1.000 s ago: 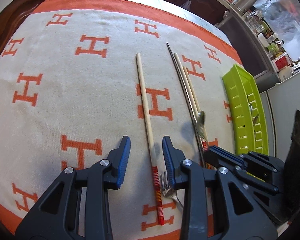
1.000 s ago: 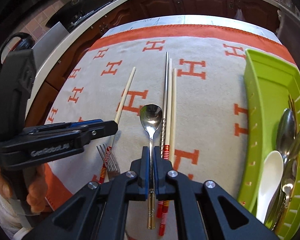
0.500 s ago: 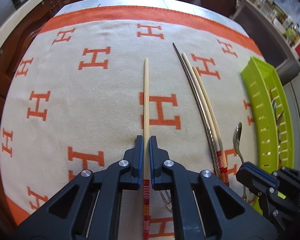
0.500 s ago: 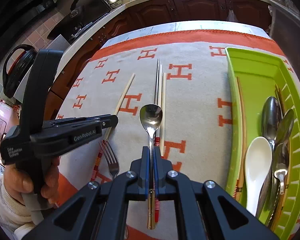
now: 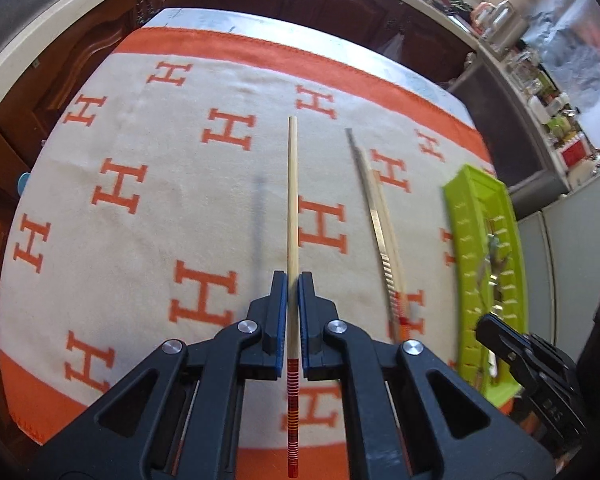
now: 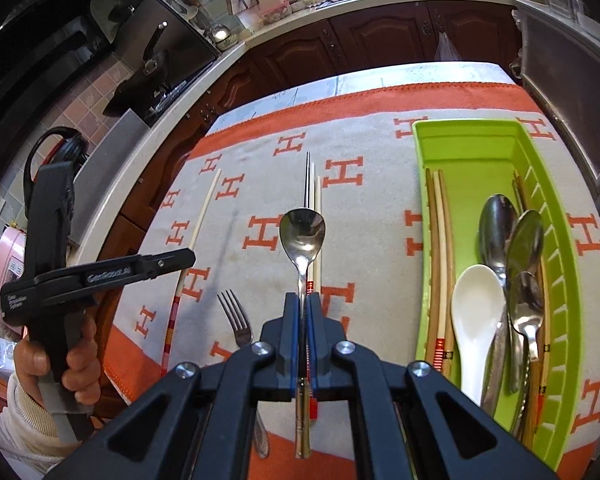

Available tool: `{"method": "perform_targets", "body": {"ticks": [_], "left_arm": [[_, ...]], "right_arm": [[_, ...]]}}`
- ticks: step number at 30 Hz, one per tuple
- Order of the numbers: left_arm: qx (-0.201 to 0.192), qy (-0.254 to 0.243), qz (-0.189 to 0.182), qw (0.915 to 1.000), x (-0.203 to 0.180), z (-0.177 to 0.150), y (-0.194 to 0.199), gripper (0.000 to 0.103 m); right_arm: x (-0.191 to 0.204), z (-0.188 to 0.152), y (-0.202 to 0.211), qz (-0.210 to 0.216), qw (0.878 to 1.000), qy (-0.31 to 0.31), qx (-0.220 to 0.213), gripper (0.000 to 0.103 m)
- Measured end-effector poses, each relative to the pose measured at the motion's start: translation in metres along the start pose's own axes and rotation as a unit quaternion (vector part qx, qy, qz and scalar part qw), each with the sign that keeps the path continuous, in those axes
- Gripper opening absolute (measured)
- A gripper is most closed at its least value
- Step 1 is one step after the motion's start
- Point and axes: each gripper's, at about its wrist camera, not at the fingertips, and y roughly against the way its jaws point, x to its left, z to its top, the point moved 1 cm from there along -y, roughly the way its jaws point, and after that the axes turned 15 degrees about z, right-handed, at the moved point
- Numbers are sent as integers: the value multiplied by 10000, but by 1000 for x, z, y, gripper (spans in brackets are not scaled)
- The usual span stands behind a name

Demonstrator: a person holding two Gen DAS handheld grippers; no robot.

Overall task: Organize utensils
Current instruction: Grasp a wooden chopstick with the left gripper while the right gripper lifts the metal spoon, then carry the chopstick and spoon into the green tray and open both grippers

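Both sets of jaws are clamped tight: the left gripper (image 5: 292,280) is pinching a pale wooden chopstick (image 5: 292,208) and the right gripper (image 6: 303,304) has a metal spoon (image 6: 302,236) by its thin handle. The chopstick's shadow falls well off to its left on the blanket (image 5: 140,240), so it looks lifted clear, and the spoon seems to be up too.

Stuff that's hard to make out: the left view is motion-blurred on the right side, so the three chopsticks (image 6: 314,200) still lying together on the blanket smear into each other there. Contents of the green tray (image 6: 556,256) are basically unreadable from the left camera. In the right view the fork (image 6: 236,316) is half hidden behind the gripper body, only tines and neck show. The tray's near end is cut off by the frame.

The held chopstick is plain light wood with red and orange stripes at the thick end. The spoon is shiny steel, bowl facing up, gold-ish handle tip. The tray already holds a white spoon (image 6: 476,312), several steel spoons and some chopsticks along both walls.
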Motion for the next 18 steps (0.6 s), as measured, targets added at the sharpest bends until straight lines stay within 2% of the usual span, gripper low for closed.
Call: {"method": "perform_targets", "body": {"ticks": [4,10,18], "left_arm": [[-125,-205,-354,9991,-20,-9,34,3],[-210,-663,-918,9934,-75,-16,69,3],[21,-1239,-1270,9841,-161,-26,67,3]], "right_arm": [[-2,-4,22,-46,9998,-50,-207,3],[-20,-9,55,-270,9980,-307,-473,3],[-64,-20,82,-879,9911,-784,-626,4]]}}
